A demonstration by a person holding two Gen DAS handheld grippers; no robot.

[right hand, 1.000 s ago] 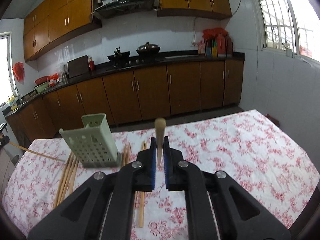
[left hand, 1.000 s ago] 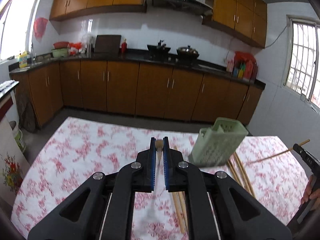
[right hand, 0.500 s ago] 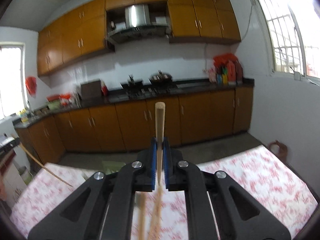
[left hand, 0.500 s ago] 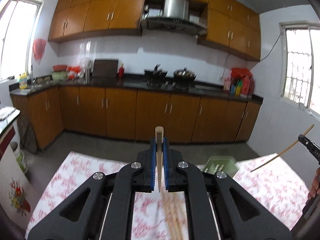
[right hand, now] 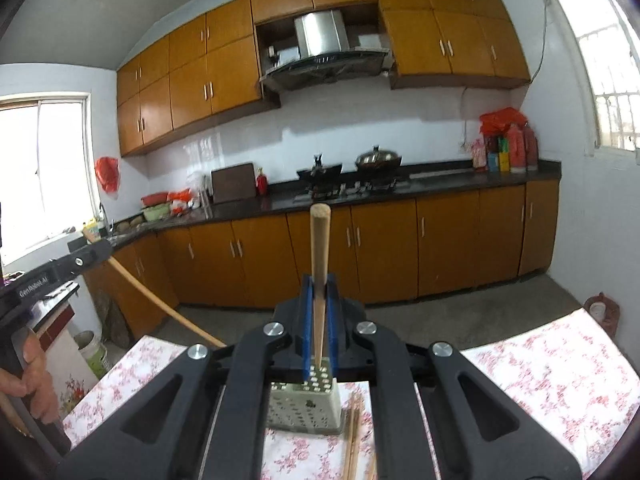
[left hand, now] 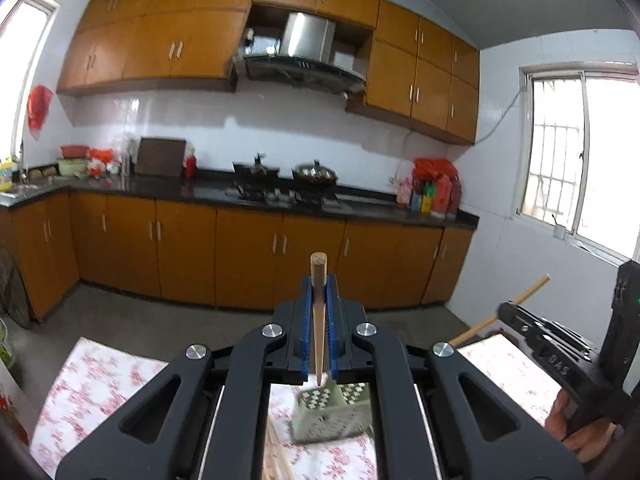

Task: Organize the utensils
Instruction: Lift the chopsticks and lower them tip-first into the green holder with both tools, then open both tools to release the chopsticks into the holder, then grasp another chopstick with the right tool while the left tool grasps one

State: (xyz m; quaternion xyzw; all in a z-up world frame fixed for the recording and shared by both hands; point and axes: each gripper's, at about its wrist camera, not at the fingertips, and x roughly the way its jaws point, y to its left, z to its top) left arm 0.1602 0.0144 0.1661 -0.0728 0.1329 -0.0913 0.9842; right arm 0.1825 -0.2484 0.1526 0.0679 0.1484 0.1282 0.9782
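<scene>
Above the worktop (right hand: 560, 364) with its red-flowered white cloth, the left gripper (left hand: 319, 336) has its blue-padded jaws pinching a slim, round wooden chopstick (left hand: 319, 312) that stands upright between them. The right gripper (right hand: 319, 316) pinches a second wooden chopstick (right hand: 320, 264) the same way, its blunt end well above the jaws. Below both grippers, a pale green perforated plastic utensil holder (right hand: 306, 408) stands on the cloth, with several more loose wooden chopsticks (right hand: 353, 440) lying just beside it. Brown kitchen cabinets (left hand: 248, 252) line the far wall.
</scene>
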